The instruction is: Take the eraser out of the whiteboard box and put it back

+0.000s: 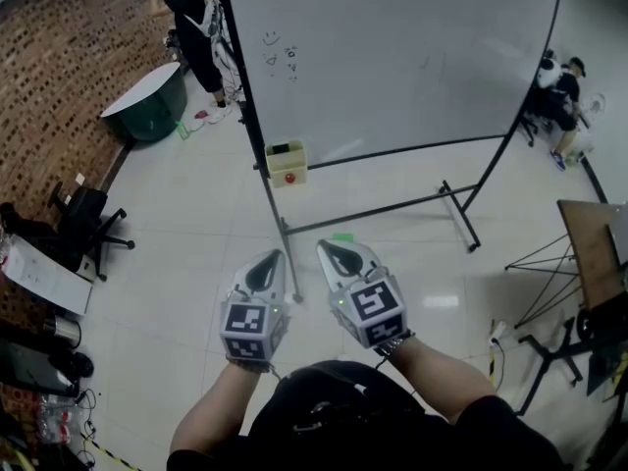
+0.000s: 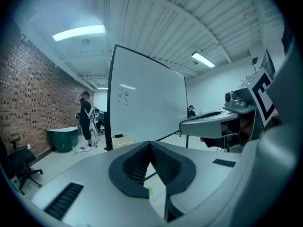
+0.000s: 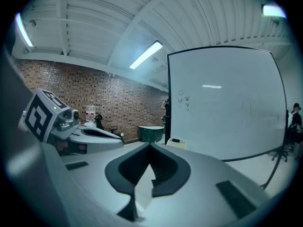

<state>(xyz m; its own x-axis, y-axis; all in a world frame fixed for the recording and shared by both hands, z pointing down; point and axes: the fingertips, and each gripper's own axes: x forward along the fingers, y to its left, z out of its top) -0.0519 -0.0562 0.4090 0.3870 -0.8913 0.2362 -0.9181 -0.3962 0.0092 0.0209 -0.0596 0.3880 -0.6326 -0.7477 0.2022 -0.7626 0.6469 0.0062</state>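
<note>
Reading this as the approach step: left gripper [image 1: 274, 259] and right gripper [image 1: 329, 253] are hanging with jaws together and empty, well short of the whiteboard box [image 1: 287, 168] where the dark eraser [image 1: 282, 148] is sitting, so the next move is probably calling for closing in and opening one.

Bare floor [image 1: 196, 253] is open from the left gripper [image 1: 276, 256] and right gripper [image 1: 328, 247] up to the whiteboard box [image 1: 287, 168], nothing in between. Box top is reachable from above, with the eraser [image 1: 283, 149] at its top.

Obstacles by the box:
- whiteboard [image 1: 392, 57] face right behind it
- frame post [image 1: 253, 116] at its left side
- stand foot [image 1: 291, 278] on the floor below it, passing between the 2 grippers
- low crossbar [image 1: 373, 212] off to the right

Well off left: office chair [image 1: 83, 226], green tub [image 1: 157, 116], 1 standing person [image 1: 196, 32]. Far right edge: wooden table [image 1: 589, 248].
</note>
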